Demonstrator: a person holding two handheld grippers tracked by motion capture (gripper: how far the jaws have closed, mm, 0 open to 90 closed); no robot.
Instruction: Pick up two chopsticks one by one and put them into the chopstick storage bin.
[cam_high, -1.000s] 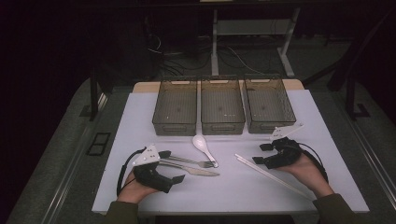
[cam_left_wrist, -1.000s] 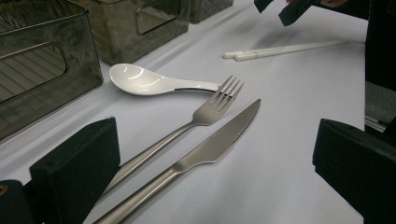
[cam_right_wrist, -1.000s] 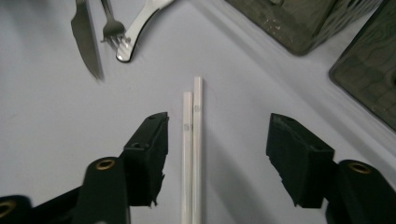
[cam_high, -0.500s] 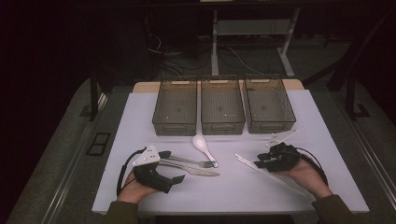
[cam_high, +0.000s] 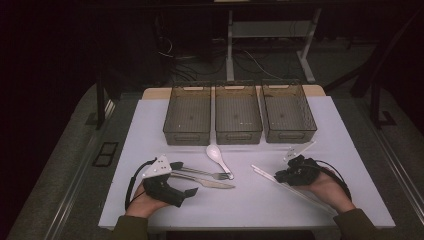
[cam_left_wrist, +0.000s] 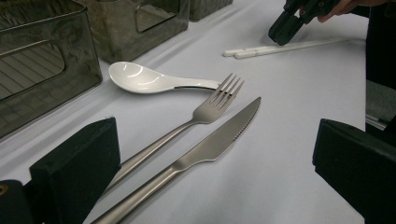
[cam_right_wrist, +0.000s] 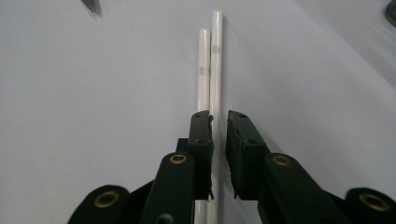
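Two white chopsticks (cam_high: 265, 176) (cam_right_wrist: 210, 60) lie side by side at the right of the white mat. My right gripper (cam_high: 278, 176) (cam_right_wrist: 219, 116) is low over them. Its jaws have just been closing. One stick runs between them with a thin gap still showing, and the other passes under the left jaw. At the mat's left my left gripper (cam_high: 184, 179) (cam_left_wrist: 215, 140) rests wide open. The handles of a steel fork (cam_high: 202, 173) (cam_left_wrist: 219, 98) and knife (cam_high: 215, 184) (cam_left_wrist: 219, 140) lie between its jaws, untouched. A white ceramic spoon (cam_high: 218, 157) (cam_left_wrist: 140, 79) lies just beyond the fork.
Three empty smoky plastic bins (cam_high: 187, 117) (cam_high: 238, 115) (cam_high: 289, 112) stand in a row at the far side of the mat (cam_high: 250, 205). The right gripper (cam_left_wrist: 285, 28) also appears in the left gripper view, by the chopsticks (cam_left_wrist: 280, 47). Dark floor, cables and a table frame lie beyond.
My right gripper has sunk a little onto the chopsticks and its jaws have drawn nearly together around them. The left gripper and the cutlery have stayed put.
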